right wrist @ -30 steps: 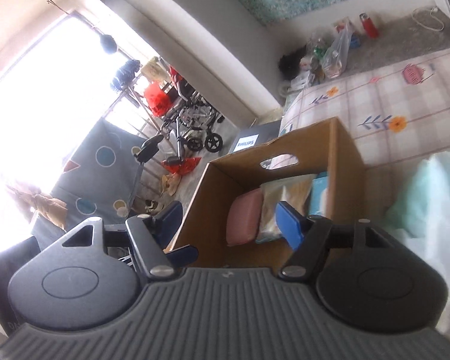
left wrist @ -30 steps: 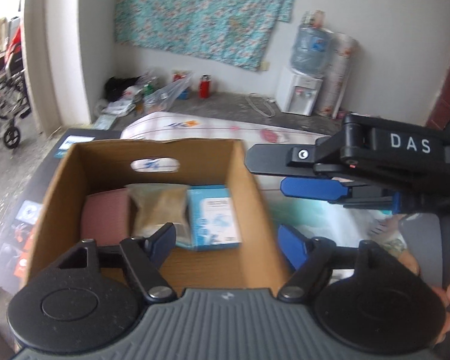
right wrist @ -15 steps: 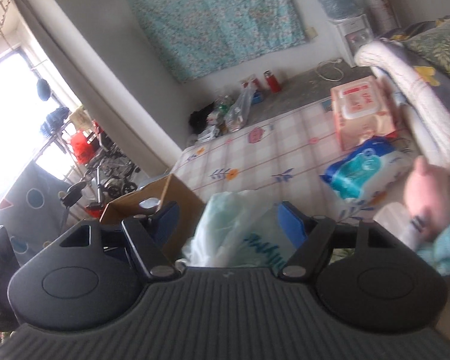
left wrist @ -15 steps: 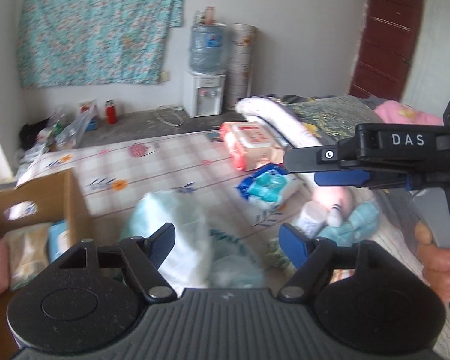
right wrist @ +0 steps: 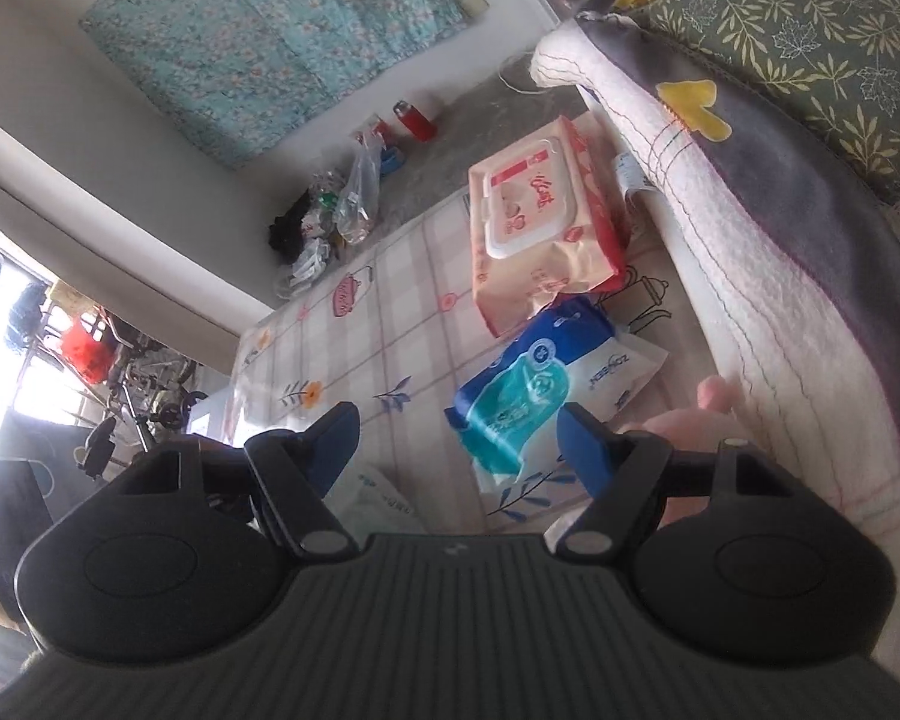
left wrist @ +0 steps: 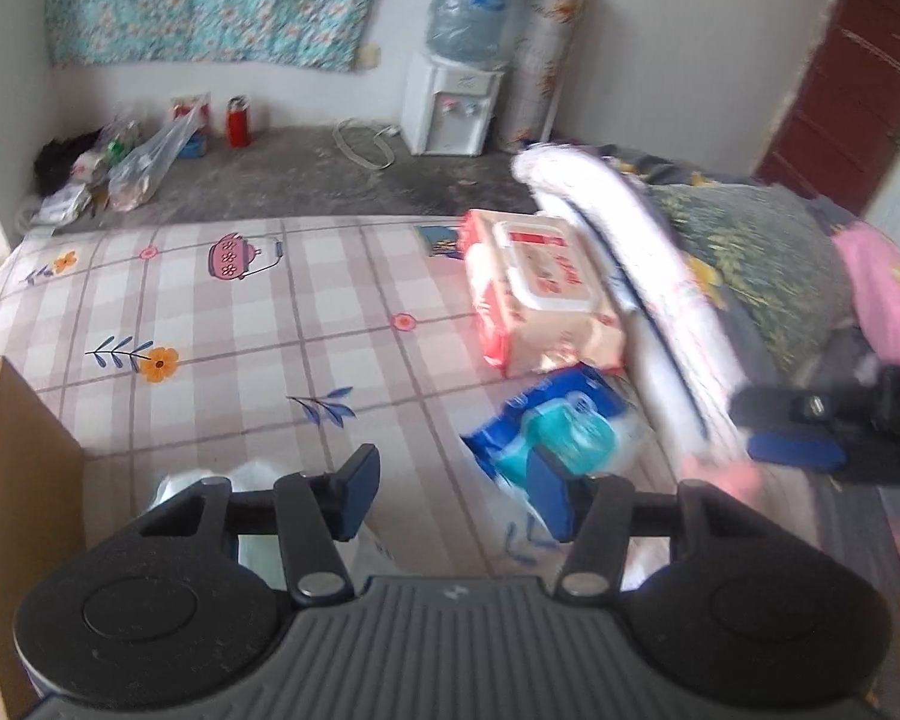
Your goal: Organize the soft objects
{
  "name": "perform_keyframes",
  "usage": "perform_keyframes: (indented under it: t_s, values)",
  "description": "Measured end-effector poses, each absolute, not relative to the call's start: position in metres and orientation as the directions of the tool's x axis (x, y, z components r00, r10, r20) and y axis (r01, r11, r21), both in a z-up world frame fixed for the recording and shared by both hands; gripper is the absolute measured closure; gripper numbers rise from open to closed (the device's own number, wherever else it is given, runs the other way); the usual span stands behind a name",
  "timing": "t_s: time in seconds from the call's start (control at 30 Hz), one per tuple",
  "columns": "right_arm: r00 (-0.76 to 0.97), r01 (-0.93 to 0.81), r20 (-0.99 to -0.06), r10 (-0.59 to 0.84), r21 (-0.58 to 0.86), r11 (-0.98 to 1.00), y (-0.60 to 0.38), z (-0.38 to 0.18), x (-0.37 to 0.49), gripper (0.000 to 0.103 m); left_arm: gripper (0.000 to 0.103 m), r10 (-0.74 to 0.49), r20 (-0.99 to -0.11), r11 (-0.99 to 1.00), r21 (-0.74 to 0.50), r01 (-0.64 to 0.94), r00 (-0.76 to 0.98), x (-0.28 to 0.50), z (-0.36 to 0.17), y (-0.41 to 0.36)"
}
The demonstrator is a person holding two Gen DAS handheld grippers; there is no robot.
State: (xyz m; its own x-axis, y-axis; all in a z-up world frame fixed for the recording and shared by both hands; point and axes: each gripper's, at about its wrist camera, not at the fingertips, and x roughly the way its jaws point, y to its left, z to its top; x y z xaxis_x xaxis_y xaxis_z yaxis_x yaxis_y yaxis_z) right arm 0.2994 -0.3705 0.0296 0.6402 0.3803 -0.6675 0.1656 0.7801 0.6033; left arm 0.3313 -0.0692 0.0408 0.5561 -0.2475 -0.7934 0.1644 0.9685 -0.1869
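The soft blue-and-teal plastic pack of wipes [right wrist: 525, 396] lies on the checked, flower-printed bed sheet [left wrist: 240, 324], at centre right of both views, its long axis running from lower left to upper right in my right view. Just above it, touching at one end, sits the pink-and-red wipes pack with a white lid [right wrist: 540, 222]. My right hand-held gripper [right wrist: 456, 444] hangs released and empty, and the blue pack shows straight ahead between its fingers, so I judge this hand the nearer one. My left hand-held gripper [left wrist: 453, 495] is also spread wide and empty, with the pack off its right finger. The brown cardboard box [left wrist: 12, 480] stands at that view's left edge.
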Motion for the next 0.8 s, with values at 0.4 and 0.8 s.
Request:
perform_keyframes:
  t_s: [0.4,0.8]
  values:
    - [0.359,0.170,-0.828,0.431,0.512,0.842,-0.370,-0.051,0.383,0.030,0.053,-0.313,-0.876,0.948,-0.308,0.074,0.367,0.446,-0.043,-0.103]
    - [0.436,0.189,-0.772,0.463,0.582,0.791,-0.391,-0.079,0.396,0.048,0.057,-0.381,-0.895,0.925,-0.365,0.109,0.234,0.438,-0.063,-0.106]
